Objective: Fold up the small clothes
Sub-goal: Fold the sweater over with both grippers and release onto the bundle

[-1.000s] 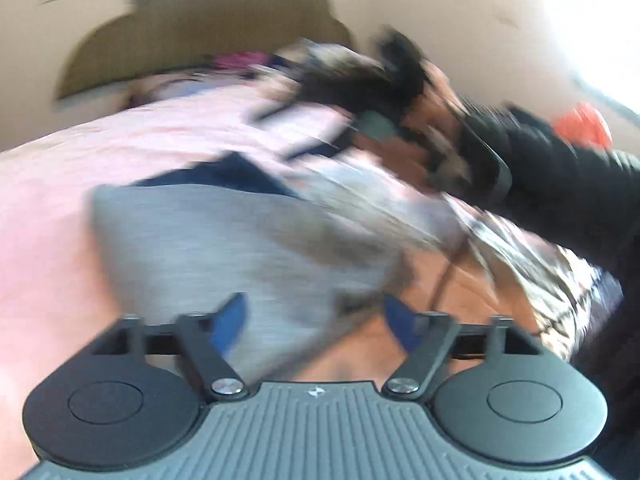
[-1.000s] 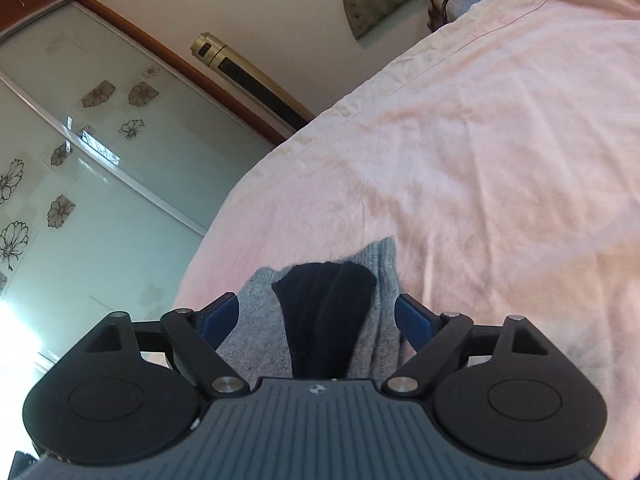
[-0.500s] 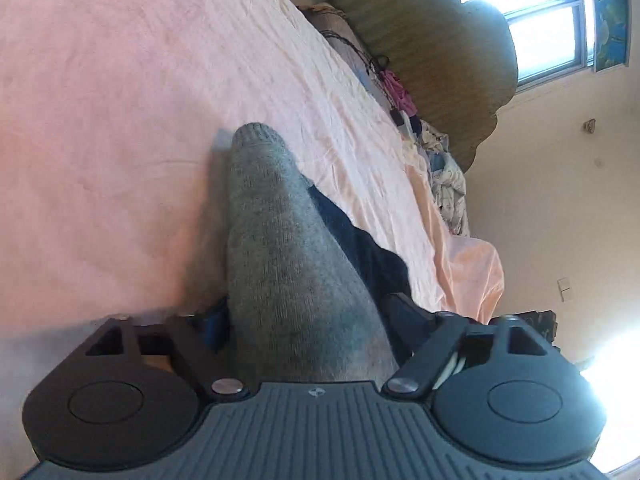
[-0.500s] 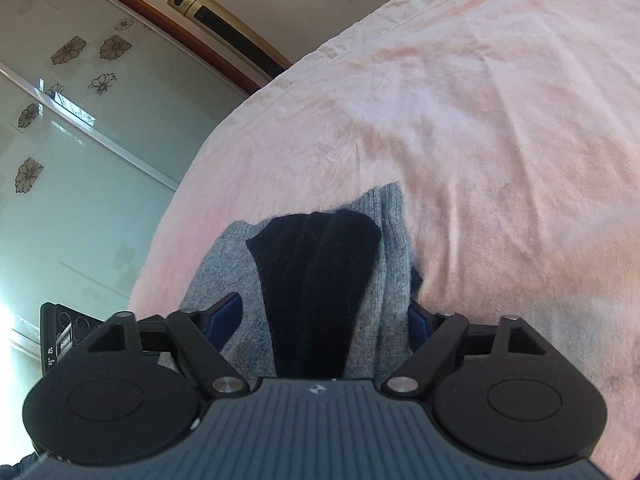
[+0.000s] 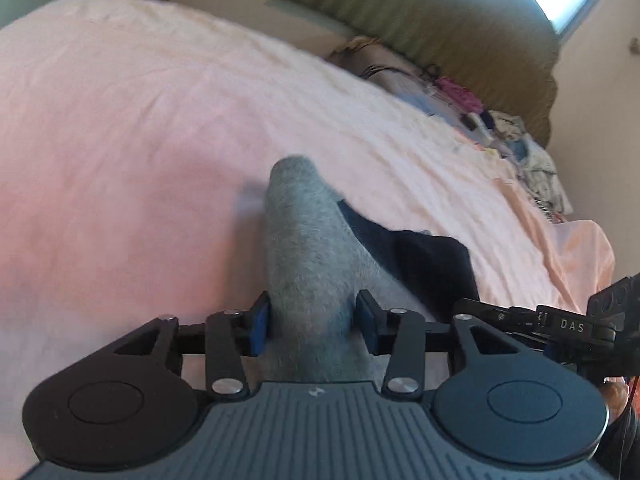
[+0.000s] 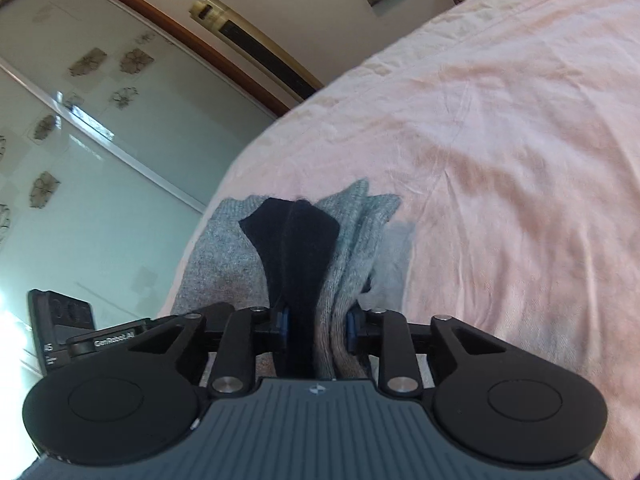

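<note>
A small grey knit garment with a dark navy part lies on the pink bed sheet (image 5: 120, 140). In the left wrist view the grey fabric (image 5: 308, 264) runs up between the blue pads of my left gripper (image 5: 314, 320), which is shut on it; the navy part (image 5: 428, 264) lies to the right. In the right wrist view my right gripper (image 6: 316, 326) is shut on the bunched grey garment (image 6: 352, 240) and its navy part (image 6: 296, 240). The other gripper's body shows at the edge of each view.
A pile of mixed clothes (image 5: 500, 128) lies along the far right of the bed by the olive headboard (image 5: 440, 12). In the right wrist view a glass sliding wardrobe door (image 6: 80, 160) stands beyond the bed's left edge. The pink sheet (image 6: 520, 160) stretches right.
Both grippers have closed on the garment: the right jaws went from wide apart to pinching the bunched fabric. The left view swung round and now looks along the bed toward the headboard.
</note>
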Demonstrator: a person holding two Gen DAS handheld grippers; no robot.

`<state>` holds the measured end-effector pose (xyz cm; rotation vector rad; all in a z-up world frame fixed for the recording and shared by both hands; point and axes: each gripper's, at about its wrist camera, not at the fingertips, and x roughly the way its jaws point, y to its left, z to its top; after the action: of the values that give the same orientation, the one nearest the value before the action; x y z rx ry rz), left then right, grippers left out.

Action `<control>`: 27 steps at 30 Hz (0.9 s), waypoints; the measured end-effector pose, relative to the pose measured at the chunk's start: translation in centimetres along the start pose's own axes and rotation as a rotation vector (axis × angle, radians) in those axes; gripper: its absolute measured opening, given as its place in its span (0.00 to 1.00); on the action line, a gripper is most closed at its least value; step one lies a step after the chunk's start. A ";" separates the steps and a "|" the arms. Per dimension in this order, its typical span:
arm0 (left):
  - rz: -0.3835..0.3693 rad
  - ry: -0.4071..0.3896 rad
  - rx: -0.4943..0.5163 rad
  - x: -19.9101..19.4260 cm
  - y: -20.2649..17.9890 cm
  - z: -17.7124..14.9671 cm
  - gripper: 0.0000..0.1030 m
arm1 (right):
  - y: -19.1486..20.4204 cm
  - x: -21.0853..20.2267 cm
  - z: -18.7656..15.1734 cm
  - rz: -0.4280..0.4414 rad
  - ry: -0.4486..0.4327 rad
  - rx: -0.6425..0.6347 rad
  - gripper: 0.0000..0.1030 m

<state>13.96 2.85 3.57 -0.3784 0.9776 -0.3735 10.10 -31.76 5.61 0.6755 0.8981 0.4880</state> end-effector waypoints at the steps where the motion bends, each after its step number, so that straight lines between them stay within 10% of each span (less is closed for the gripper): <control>1: -0.062 0.015 -0.051 -1.0 1.2 -1.0 0.46 | -0.3 0.8 -0.3 -0.068 0.014 0.029 0.55; 4: -0.194 -0.002 -0.105 -3.8 2.8 -4.4 0.70 | 0.1 -0.3 -2.4 -0.029 0.047 0.010 0.58; 8: -0.248 0.070 -0.111 -4.0 2.7 -8.3 0.70 | 0.1 -3.9 -5.4 0.017 0.065 0.022 0.59; 10: -0.182 0.048 -0.028 -3.9 1.7 -9.6 0.39 | 0.0 -4.4 -6.9 0.011 0.094 0.040 0.57; 11: -0.150 0.061 0.013 -3.9 1.4 -9.9 0.21 | 0.1 -4.2 -7.6 -0.007 0.115 0.027 0.40; 15: -0.109 0.076 0.078 -4.9 1.9 -9.8 0.16 | 1.6 -4.4 -9.6 -0.064 0.139 -0.081 0.25; 18: -0.041 0.012 0.223 -6.3 0.4 -10.9 0.23 | 1.4 -4.9 -10.4 -0.083 0.113 -0.135 0.21; 23: 0.164 -0.264 0.664 -10.9 -4.9 -16.6 0.58 | 1.7 -8.5 -10.5 -0.040 0.023 -0.041 0.54; 27: 0.194 -0.215 0.787 -9.5 -6.1 -18.9 0.61 | 3.5 -10.4 -11.5 0.025 0.056 -0.055 0.52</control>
<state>-7.76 -0.64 3.79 0.3827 0.5860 -0.4960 -5.51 -32.28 8.69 0.6259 0.9263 0.5547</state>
